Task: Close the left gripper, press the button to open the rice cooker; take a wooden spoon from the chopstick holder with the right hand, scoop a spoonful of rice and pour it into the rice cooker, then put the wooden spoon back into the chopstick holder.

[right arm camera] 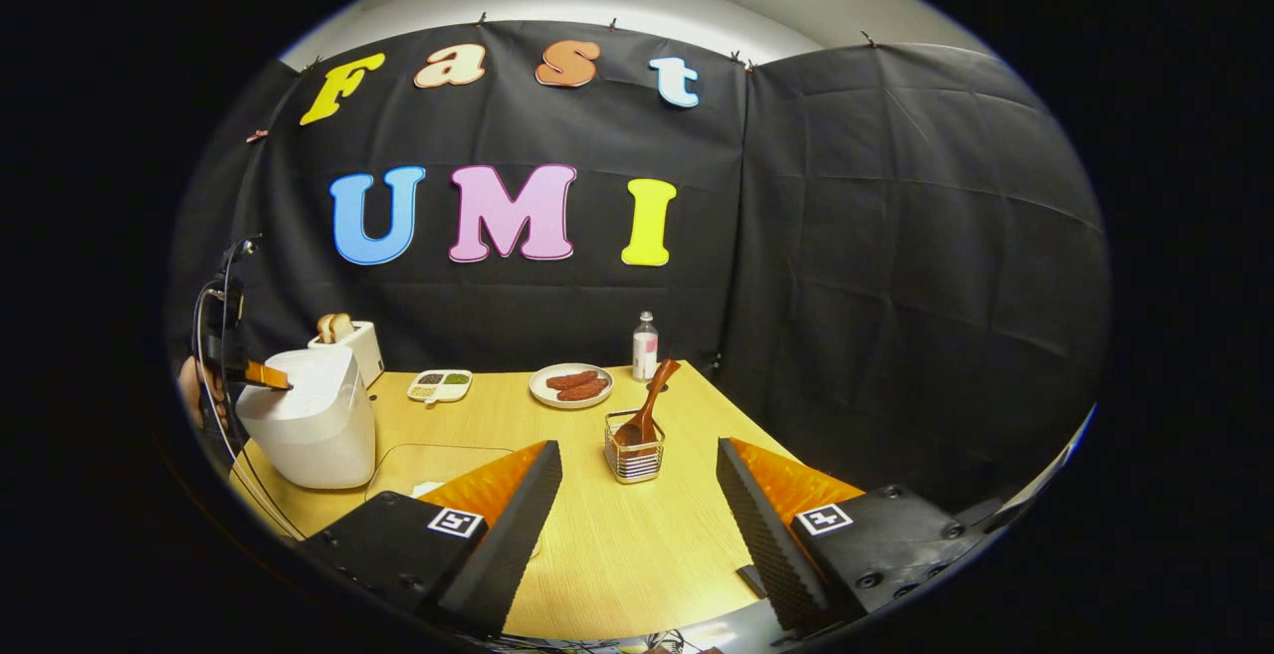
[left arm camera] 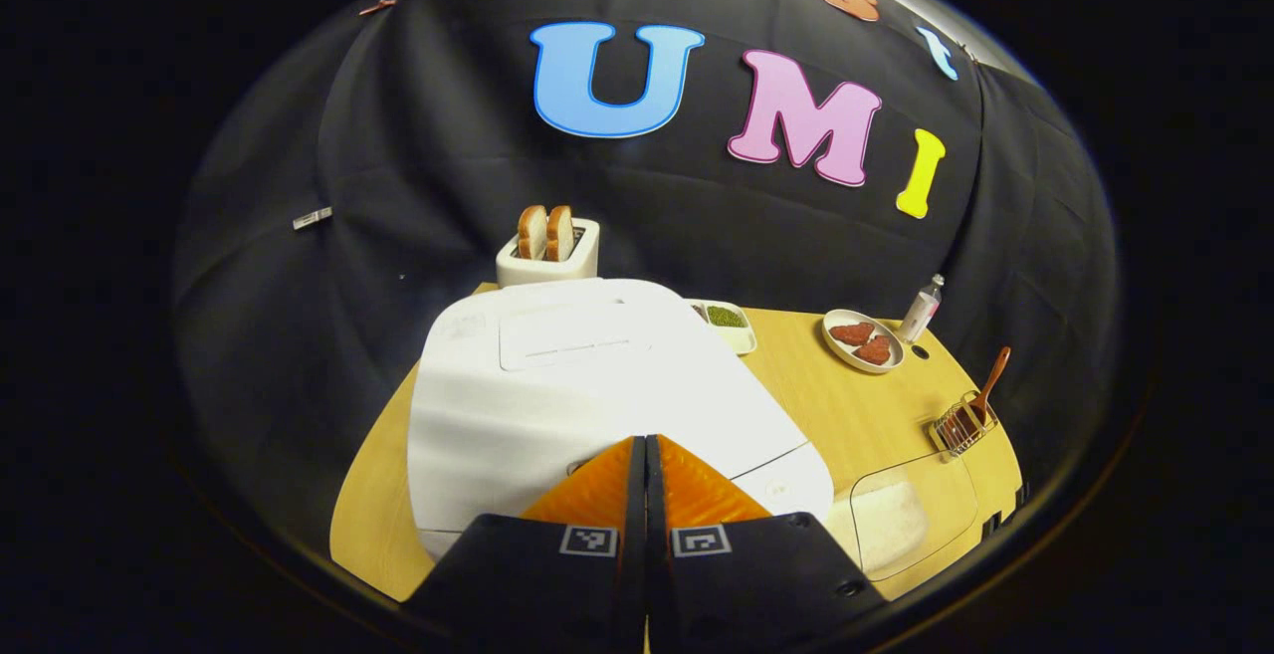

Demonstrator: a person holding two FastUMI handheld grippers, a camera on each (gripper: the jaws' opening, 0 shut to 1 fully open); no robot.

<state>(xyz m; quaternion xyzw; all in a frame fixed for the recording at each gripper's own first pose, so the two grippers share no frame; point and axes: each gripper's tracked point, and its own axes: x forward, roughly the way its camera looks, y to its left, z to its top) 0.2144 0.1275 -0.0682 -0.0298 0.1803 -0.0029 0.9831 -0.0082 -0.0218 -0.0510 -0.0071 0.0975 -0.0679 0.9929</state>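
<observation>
The white rice cooker point(left arm camera: 587, 385) stands with its lid down on the wooden table point(left arm camera: 856, 415). My left gripper point(left arm camera: 645, 447) is shut with nothing between its fingers, its tips just above the cooker's front edge. In the right gripper view the left gripper point(right arm camera: 271, 377) hovers over the rice cooker point(right arm camera: 311, 417). A wooden spoon point(right arm camera: 647, 405) leans in the wire chopstick holder point(right arm camera: 634, 455). My right gripper point(right arm camera: 637, 470) stands open just short of the holder. A clear container of rice point(left arm camera: 911, 520) sits right of the cooker.
A toaster point(left arm camera: 549, 251) with two bread slices stands behind the cooker. A small divided dish point(right arm camera: 439, 385), a plate of sausages point(right arm camera: 571, 385) and a small bottle point(right arm camera: 645, 345) line the back of the table. The black cloth wall closes in behind and to the right.
</observation>
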